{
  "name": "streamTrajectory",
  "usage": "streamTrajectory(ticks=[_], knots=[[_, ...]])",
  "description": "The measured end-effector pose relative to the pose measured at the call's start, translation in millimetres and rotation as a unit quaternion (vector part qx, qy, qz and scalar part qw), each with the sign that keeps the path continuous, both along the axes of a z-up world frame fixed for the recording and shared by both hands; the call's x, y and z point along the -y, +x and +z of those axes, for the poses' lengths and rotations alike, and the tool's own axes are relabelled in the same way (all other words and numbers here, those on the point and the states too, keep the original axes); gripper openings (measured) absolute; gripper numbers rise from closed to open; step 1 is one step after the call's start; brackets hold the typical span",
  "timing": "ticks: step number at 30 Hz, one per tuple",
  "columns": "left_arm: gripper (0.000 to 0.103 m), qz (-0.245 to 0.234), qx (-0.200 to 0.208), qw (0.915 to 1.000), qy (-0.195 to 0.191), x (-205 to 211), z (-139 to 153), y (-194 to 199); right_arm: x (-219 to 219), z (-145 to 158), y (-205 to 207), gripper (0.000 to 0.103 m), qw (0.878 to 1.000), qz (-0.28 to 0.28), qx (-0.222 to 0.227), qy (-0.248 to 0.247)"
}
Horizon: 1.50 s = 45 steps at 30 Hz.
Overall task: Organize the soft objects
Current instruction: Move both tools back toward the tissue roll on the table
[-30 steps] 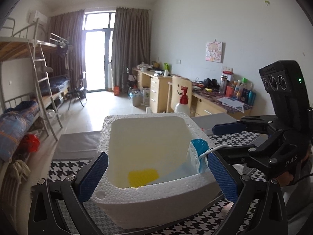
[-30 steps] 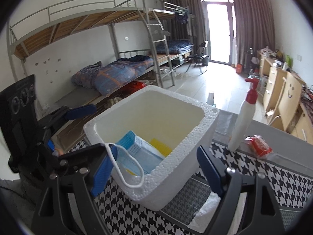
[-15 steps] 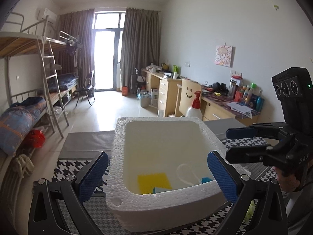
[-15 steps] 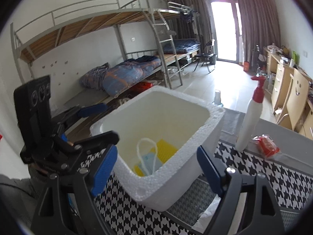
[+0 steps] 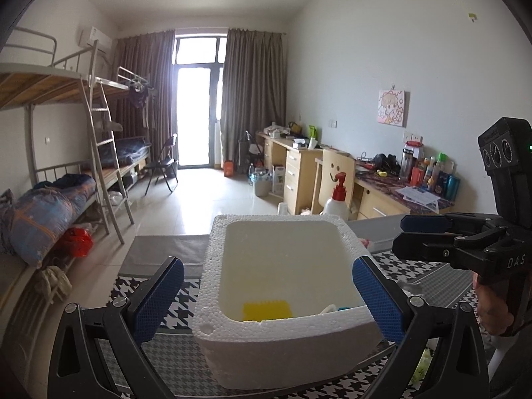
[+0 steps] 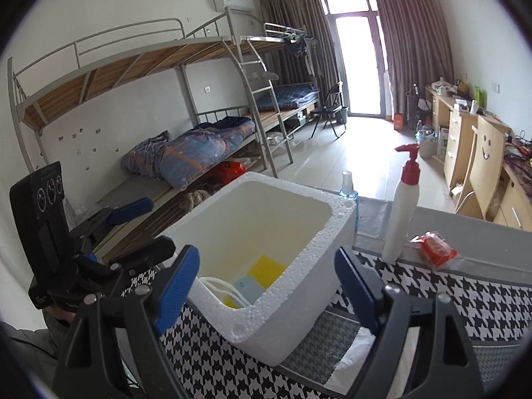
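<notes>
Fingers apart and empty on both grippers, left (image 5: 267,299) and right (image 6: 266,291), each framing the foam box (image 6: 316,242) at 12 o'clock, where mask (image 6: 247,287) and yellow pad (image 6: 266,267) lie inside, so drop looks done, hands free for next item.

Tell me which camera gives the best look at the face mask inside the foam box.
The right wrist view: the face mask lies in the foam box, blue panel and white ear loops showing. In the left wrist view the box's near wall hides nearly all of it, leaving only a white-and-blue sliver.
</notes>
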State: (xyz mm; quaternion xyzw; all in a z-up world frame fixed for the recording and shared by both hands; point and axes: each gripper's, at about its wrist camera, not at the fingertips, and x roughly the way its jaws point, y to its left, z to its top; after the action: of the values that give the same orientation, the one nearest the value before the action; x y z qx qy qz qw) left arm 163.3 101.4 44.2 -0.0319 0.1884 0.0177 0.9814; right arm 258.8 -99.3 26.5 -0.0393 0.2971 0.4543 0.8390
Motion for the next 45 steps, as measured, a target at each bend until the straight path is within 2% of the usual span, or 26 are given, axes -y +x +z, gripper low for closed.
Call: streamTrajectory(ticks=[6, 19, 35, 45], knots=[[0.102, 0.015, 0.012, 0.9998, 0.004, 7.3, 7.0, -9.1, 15.4, 9.9, -12.1, 0.087, 0.999, -0.028, 0.034, 0.005], [0.102, 0.026, 0.033, 0.999, 0.012, 21.6, 15.7, -20.2, 43.3, 20.6, -22.9, 0.087, 0.996, -0.065, 0.065, 0.01], [0.102, -0.01, 0.055, 0.9982, 0.021, 48.3, 25.6, -31.8, 66.4, 24.0, -32.7, 0.087, 0.992, -0.092, 0.088, 0.018], [0.102, -0.026, 0.05, 0.9982, 0.02, 58.8, 20.2, -33.7, 80.9, 24.2, -38.1, 0.087, 0.988, -0.125, 0.087, 0.025]])
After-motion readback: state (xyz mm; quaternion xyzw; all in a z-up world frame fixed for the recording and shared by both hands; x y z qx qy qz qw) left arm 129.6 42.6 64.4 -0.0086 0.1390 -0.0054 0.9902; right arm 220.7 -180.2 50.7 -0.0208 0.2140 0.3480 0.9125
